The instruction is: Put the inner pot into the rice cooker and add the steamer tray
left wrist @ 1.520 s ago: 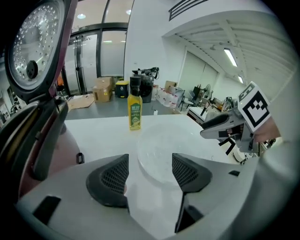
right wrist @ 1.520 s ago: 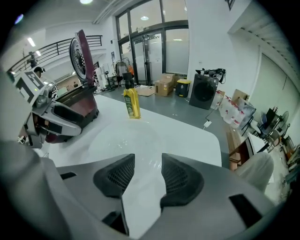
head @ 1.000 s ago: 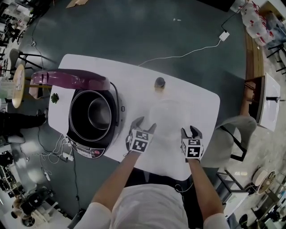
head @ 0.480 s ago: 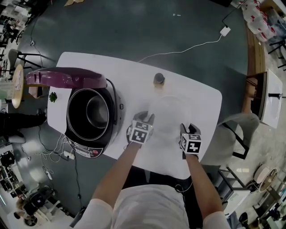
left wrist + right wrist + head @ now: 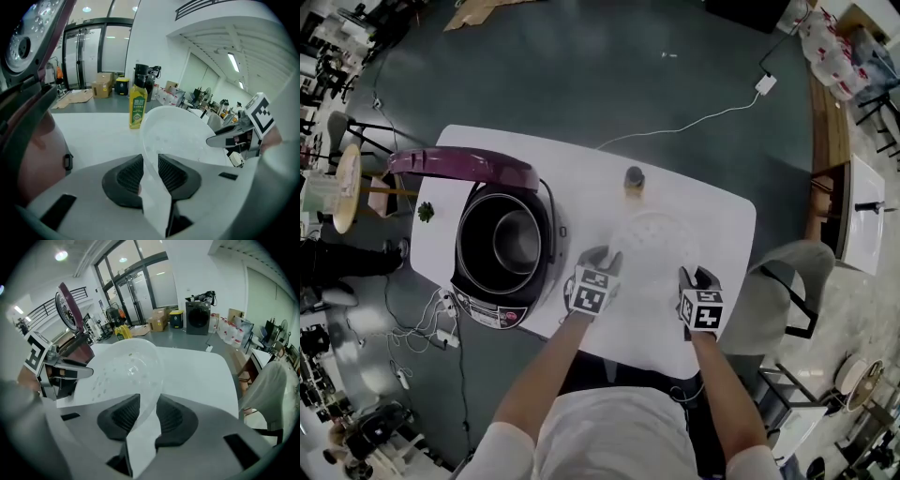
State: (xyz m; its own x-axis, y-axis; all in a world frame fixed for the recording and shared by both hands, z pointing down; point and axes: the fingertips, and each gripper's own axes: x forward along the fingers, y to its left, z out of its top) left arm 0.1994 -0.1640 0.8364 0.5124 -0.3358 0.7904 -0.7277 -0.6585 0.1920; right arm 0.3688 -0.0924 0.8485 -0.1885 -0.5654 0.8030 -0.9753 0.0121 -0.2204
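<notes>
**Steamer tray pinched on both sides, inner pot already sitting in the cooker**

In the head view, the steamer tray (image 5: 654,242) sits mid-frame over the white bench (image 5: 581,173). It's a pale, see-through bowl with little holes in its floor. The person has a hand-held gripper on each side of it.

The left hand-held gripper (image 5: 602,255) is on the tray's left edge. In its own view, the left hand-held gripper (image 5: 150,171) has both ribbed pads clamped on the thin rim, which runs up between them into the bowl (image 5: 183,136).

The right hand-held gripper (image 5: 698,276) has the opposite edge. In the right gripper view its jaws (image 5: 147,416) are closing with the rim between the pads, and they look to be on it already. The tray (image 5: 126,364) fills the middle of that frame. The other gripper with its marker cube (image 5: 56,369) hangs on at the far left.

It's hard to tell from any angle whether the tray's underside is clear of the bench.

The rice cooker (image 5: 487,307) is at centre-left of the head view, near the tray but not touching it. Its purple lid (image 5: 464,164) is swung up and open, and the inner pot (image 5: 516,242) is down inside.

A yellow bottle (image 5: 635,178) stands just above the tray in the frame. It also shows up behind the tray in the left gripper view (image 5: 138,107).

A grey chair (image 5: 778,291) is tucked against the bench's right end.
</notes>
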